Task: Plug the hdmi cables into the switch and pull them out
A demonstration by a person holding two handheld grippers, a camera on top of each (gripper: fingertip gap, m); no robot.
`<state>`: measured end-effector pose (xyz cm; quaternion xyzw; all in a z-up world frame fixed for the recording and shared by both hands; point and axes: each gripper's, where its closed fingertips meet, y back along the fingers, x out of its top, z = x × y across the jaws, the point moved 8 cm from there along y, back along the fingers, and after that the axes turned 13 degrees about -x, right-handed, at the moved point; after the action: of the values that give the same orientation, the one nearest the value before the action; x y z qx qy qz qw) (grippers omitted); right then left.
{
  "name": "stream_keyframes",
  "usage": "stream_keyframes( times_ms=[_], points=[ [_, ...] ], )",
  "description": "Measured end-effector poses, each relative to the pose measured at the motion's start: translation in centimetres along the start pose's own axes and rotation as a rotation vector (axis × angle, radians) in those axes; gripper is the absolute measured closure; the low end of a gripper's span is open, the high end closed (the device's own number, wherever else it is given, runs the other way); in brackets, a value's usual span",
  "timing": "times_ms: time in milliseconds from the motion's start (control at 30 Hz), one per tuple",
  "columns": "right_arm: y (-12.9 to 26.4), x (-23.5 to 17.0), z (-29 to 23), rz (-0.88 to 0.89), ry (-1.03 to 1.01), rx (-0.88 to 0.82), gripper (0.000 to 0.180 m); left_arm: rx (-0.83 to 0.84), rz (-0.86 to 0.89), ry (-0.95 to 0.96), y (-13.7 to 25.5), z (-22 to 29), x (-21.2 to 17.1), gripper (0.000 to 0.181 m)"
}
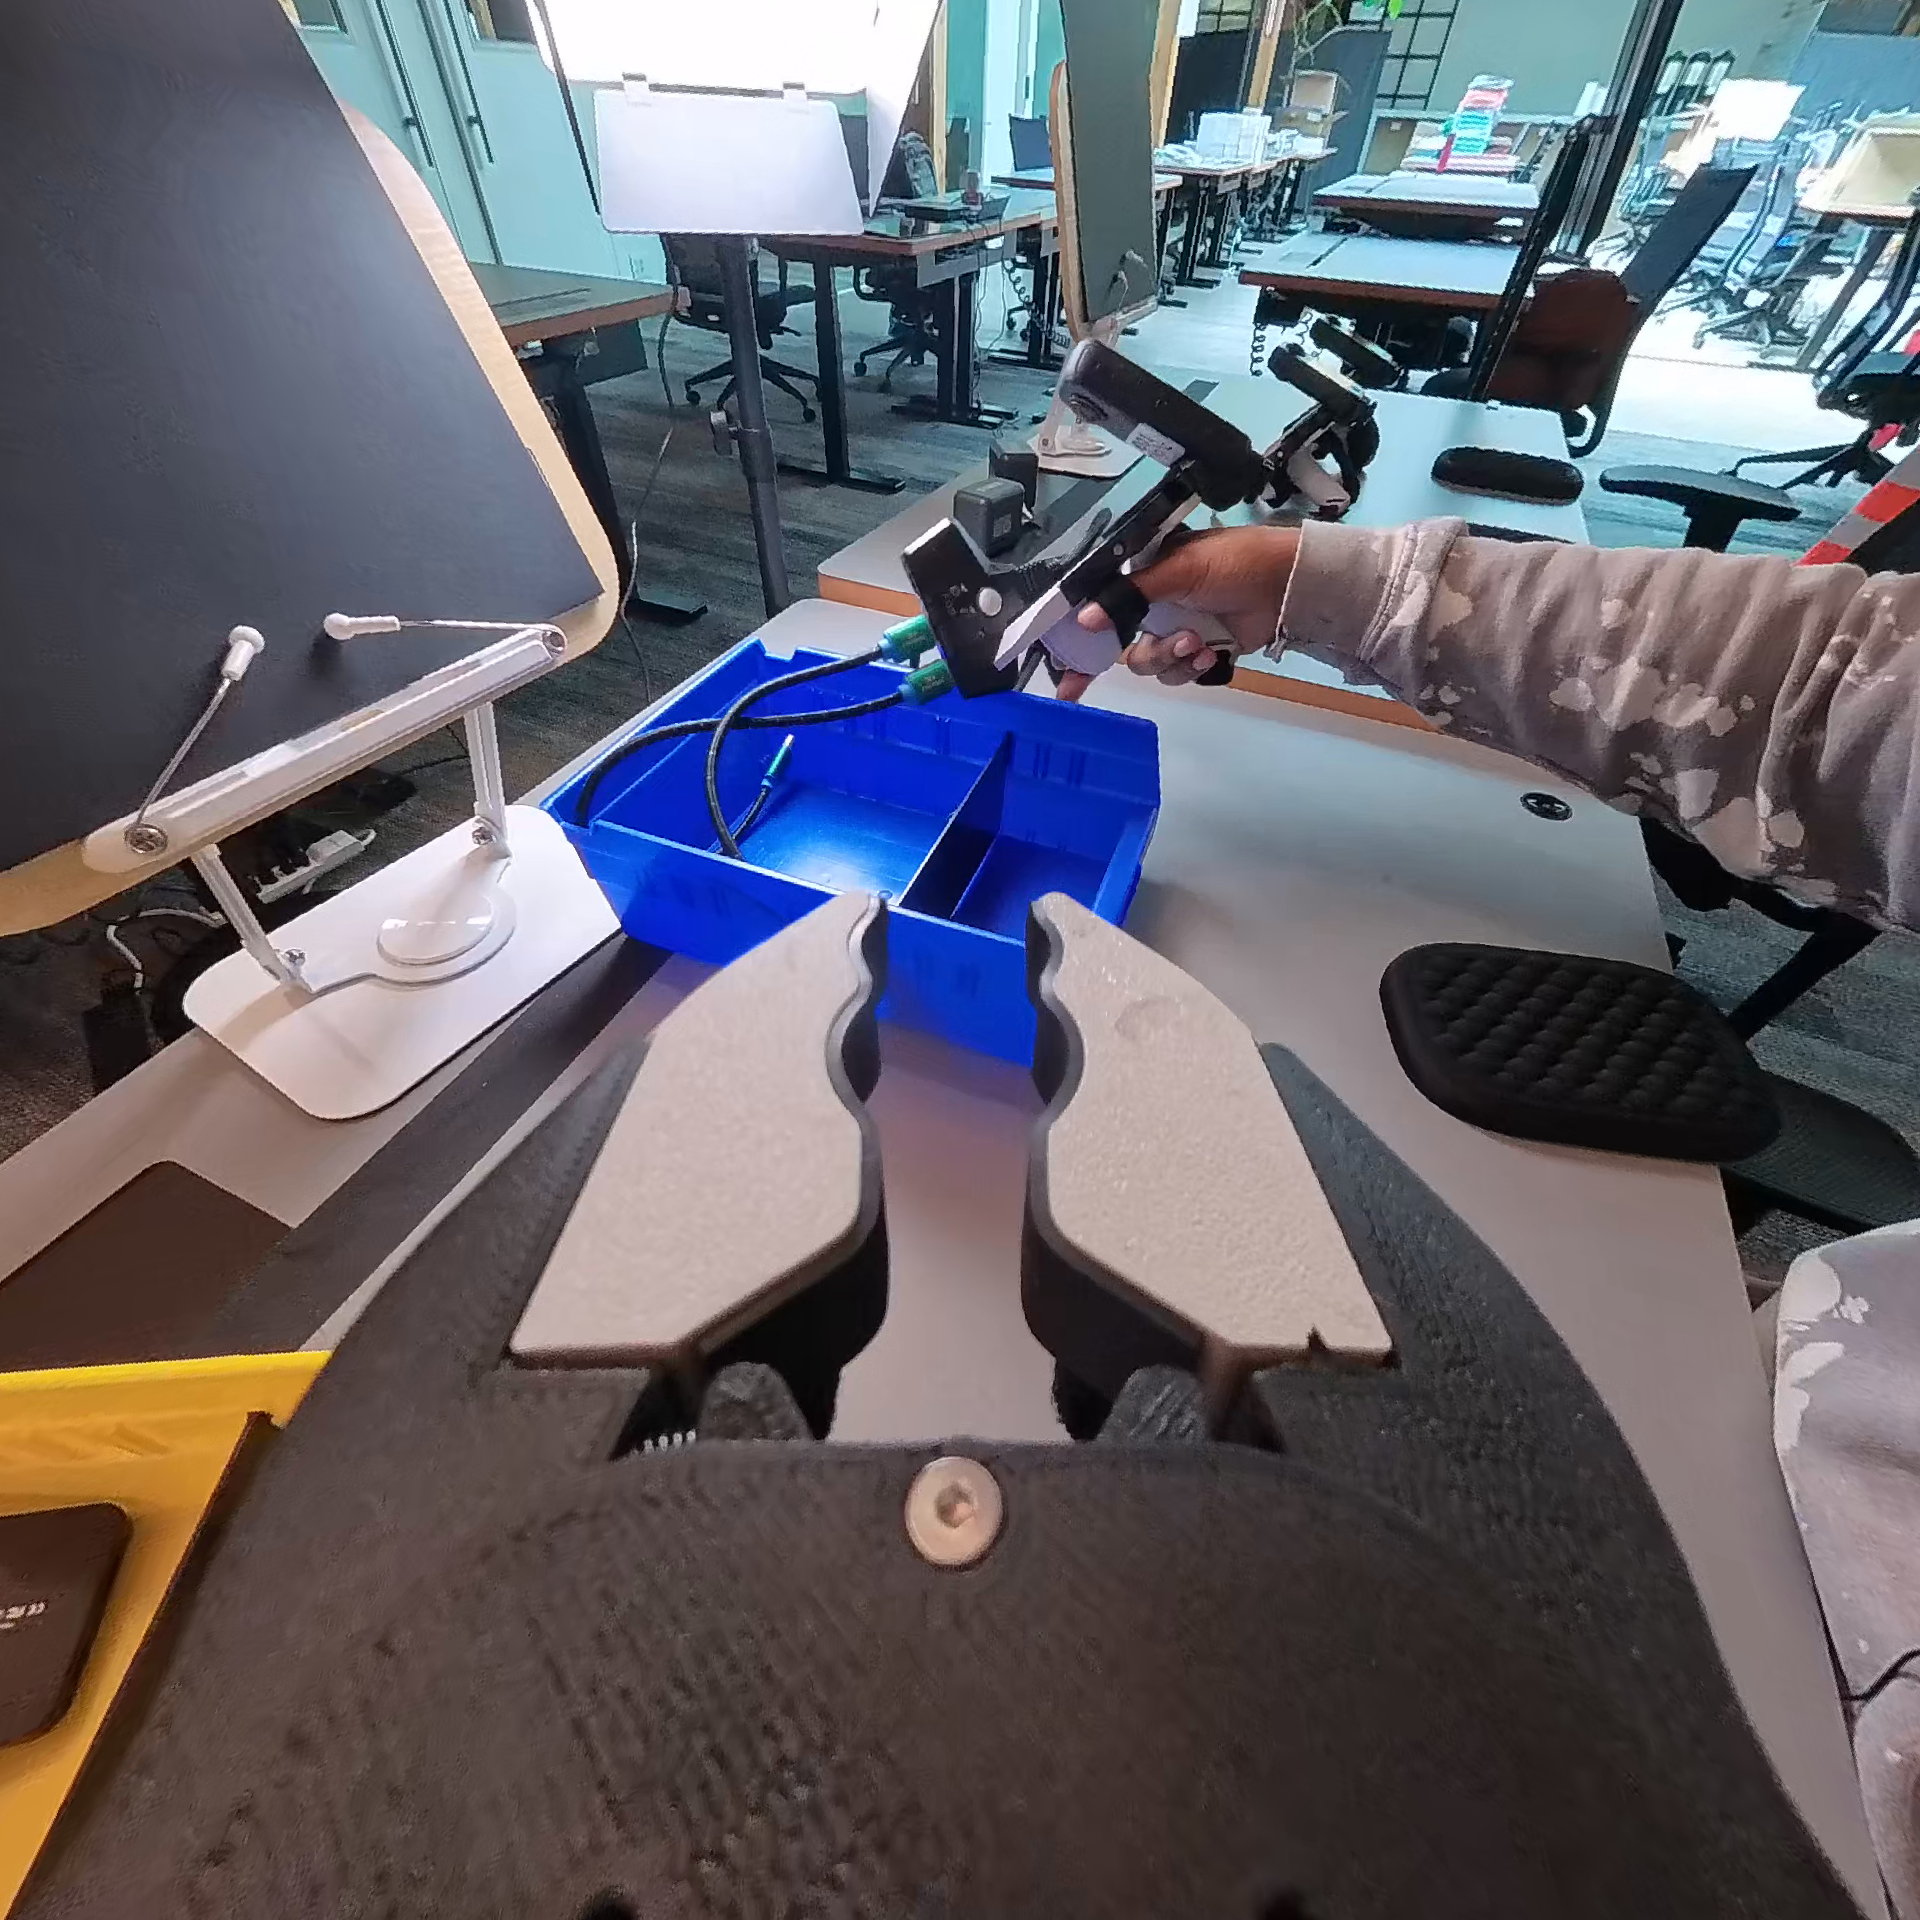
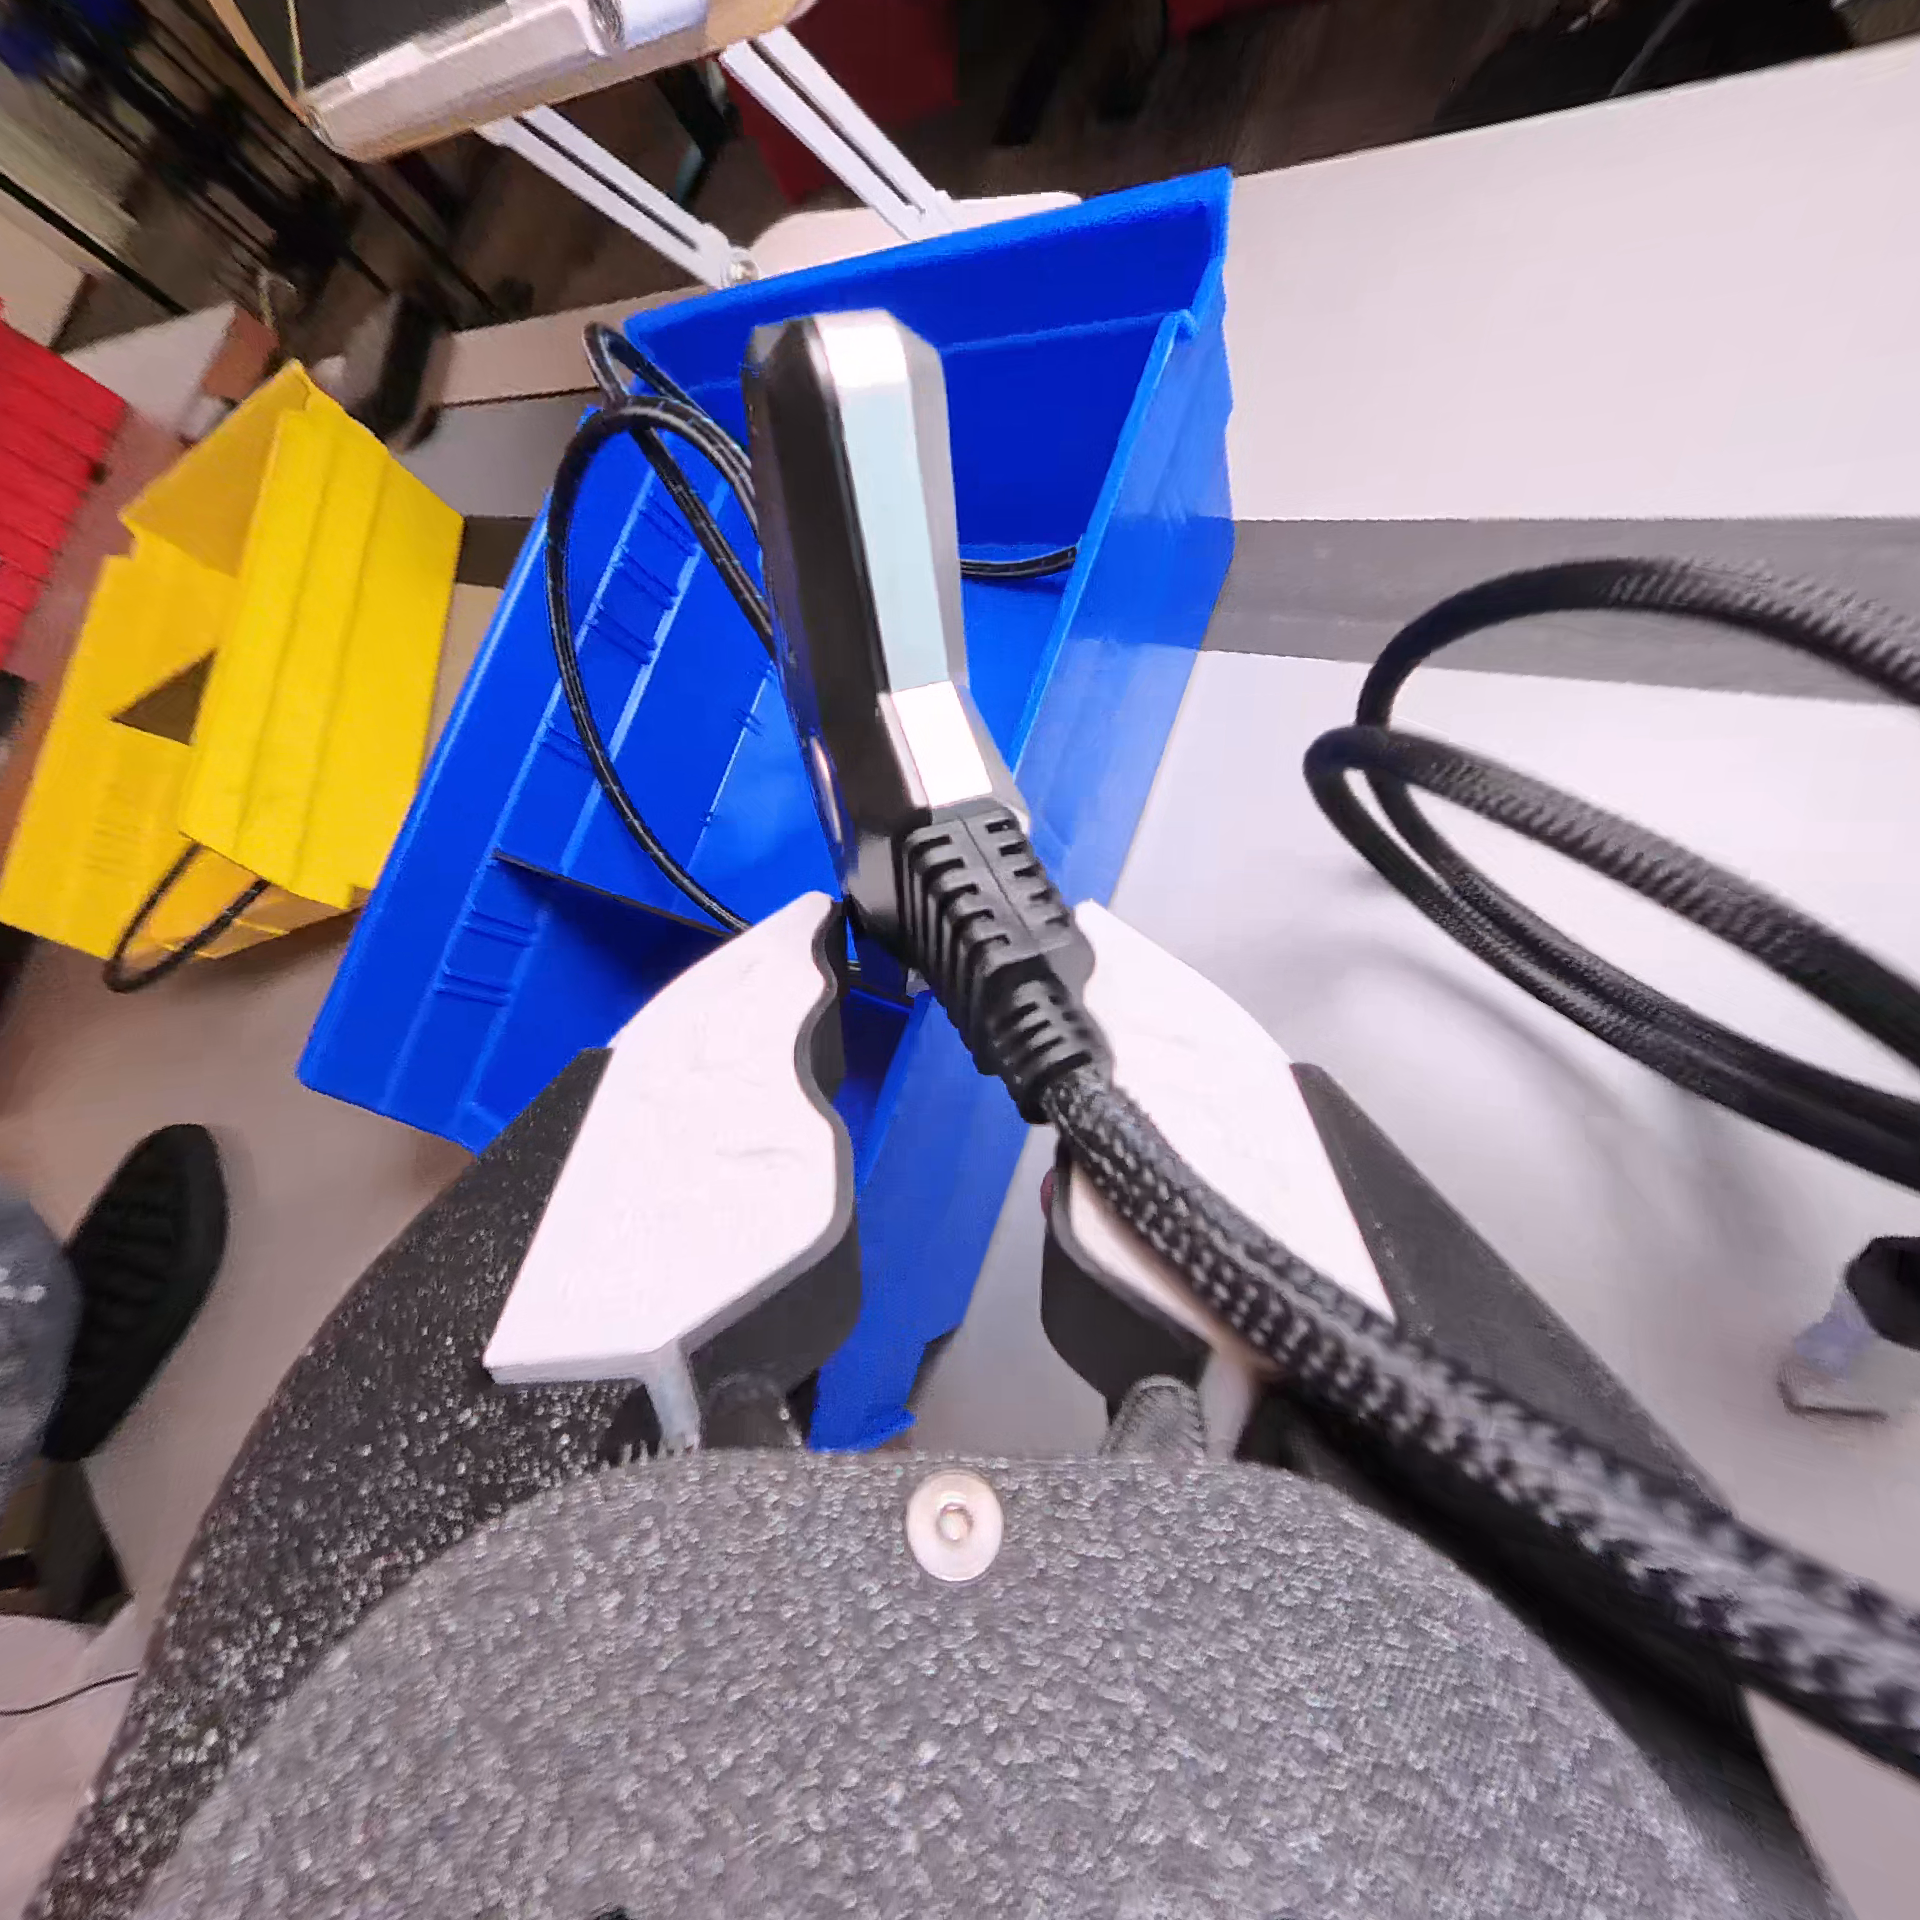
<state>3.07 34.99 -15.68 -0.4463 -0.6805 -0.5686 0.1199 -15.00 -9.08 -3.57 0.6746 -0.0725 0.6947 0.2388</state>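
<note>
The right gripper, arm outstretched, pinches the switch above the blue bin; the left gripper hovers, tongs spread.

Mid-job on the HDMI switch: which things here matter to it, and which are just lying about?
Job: switch, held by the right gripper; green-plugged cables hanging from it into the blue bin; thick braided cable; left gripper, open and empty.
Lying about: yellow bin; white stand; black armrest pad.
</note>
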Motion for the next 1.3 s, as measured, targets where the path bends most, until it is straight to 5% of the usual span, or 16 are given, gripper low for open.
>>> stream_keyframes(
  times_ms=[300,533,667,767,867,1300],
  points=[
    [3.0,-3.9,0.3,-0.019,0.036,0.007,0.139,0.017,0.000,0.013,0.4,-0.5,-0.3,0.155],
    [10.4,-1.7,-0.5,0.150,0.865,-0.743,0.131,0.015,-0.007,0.035,-0.2,-1.1,-0.7,0.155],
    [7.6,0.4,-0.2,0.032,1.208,-0.884,0.115,0.001,-0.055,0.034,-1.7,-0.9,-1.1,0.155],
    [5.4,0.6,0.2,-0.064,1.345,-0.874,0.129,0.010,-0.077,0.009,-2.0,-0.4,-1.1,0.155],
    [4.8,0.7,-0.4,-0.051,1.374,-0.850,0.166,0.010,-0.076,0.007,-1.9,-0.3,-1.0,0.156],
    [6.0,4.0,-1.9,0.126,1.068,-0.708,0.168,0.006,-0.071,0.033,-2.1,-0.8,-1.4,0.156]
  ],
)
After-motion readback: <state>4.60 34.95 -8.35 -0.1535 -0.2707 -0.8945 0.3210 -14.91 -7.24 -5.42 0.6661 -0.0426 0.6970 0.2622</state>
